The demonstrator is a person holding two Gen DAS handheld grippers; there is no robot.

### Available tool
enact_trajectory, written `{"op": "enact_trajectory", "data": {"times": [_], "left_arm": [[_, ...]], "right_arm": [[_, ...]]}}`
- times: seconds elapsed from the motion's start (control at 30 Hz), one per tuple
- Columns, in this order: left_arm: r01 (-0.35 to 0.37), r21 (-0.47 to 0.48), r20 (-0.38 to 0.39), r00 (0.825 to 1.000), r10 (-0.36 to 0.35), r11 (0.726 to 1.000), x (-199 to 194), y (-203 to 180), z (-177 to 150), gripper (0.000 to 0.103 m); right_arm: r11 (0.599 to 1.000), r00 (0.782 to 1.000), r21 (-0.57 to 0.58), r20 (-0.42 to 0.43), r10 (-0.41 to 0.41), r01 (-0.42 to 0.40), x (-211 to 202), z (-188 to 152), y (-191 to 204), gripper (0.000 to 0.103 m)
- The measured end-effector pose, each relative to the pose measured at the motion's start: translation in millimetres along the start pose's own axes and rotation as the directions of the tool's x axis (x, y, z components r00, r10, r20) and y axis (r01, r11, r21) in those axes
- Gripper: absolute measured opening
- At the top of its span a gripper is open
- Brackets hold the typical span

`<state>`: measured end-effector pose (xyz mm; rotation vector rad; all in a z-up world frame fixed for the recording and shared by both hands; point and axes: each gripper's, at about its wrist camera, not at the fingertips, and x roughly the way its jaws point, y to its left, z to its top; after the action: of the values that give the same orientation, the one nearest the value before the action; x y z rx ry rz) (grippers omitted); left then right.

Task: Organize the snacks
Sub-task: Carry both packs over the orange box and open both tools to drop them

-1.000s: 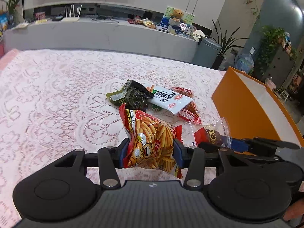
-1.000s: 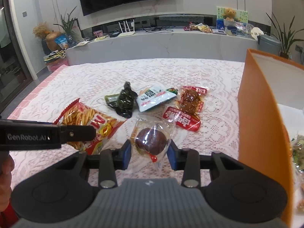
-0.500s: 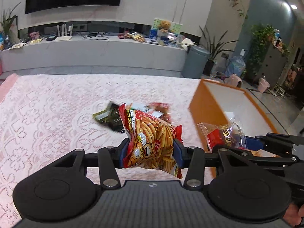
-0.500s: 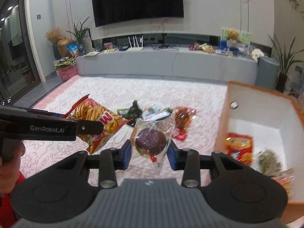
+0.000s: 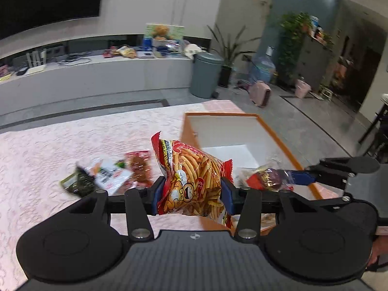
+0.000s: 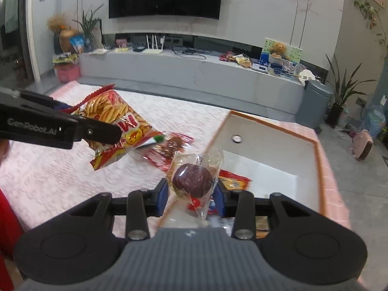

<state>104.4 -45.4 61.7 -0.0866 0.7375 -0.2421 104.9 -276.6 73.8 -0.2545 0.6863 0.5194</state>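
Observation:
My left gripper [image 5: 192, 198] is shut on a red bag of fries-shaped snacks [image 5: 191, 177] and holds it in the air over the near left edge of the orange box [image 5: 286, 145]. The bag also shows in the right wrist view [image 6: 114, 121]. My right gripper [image 6: 191, 196] is shut on a clear packet with a dark round cake [image 6: 192, 177], held above the left wall of the box [image 6: 320, 160]. That packet shows in the left wrist view [image 5: 265, 175] over the box.
Several snack packets [image 5: 109, 177] lie on the pink lace tablecloth [image 5: 48, 150] left of the box. The box holds a red packet [image 6: 234, 178] on its white floor. A grey bin [image 5: 206, 72] and plants stand beyond the table.
Both grippers have lifted their snacks off the table and moved right, from beside the pile to above the orange box. The box interior is now in view.

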Motion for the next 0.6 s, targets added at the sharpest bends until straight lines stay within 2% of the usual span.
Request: {"op": "enact_trajectory", "data": {"times": [0.23,0.6], "left_arm": [[0.039,0.097,-0.042,0.999,-0.035,0.995,33.1,-34.0,20.9,0.053],[0.087,0.203,-0.118,0.991,-0.063,0.975,104.8,-68.1,40.0,0.053]], "right_arm": [[0.996,0.995,-0.052,-0.064,-0.075,0.072,7.0,3.0,-46.0,0.038],[0.993,0.989,-0.082,-0.12,-0.09,0.08,47.2,7.1,-105.2,0.038]]}}
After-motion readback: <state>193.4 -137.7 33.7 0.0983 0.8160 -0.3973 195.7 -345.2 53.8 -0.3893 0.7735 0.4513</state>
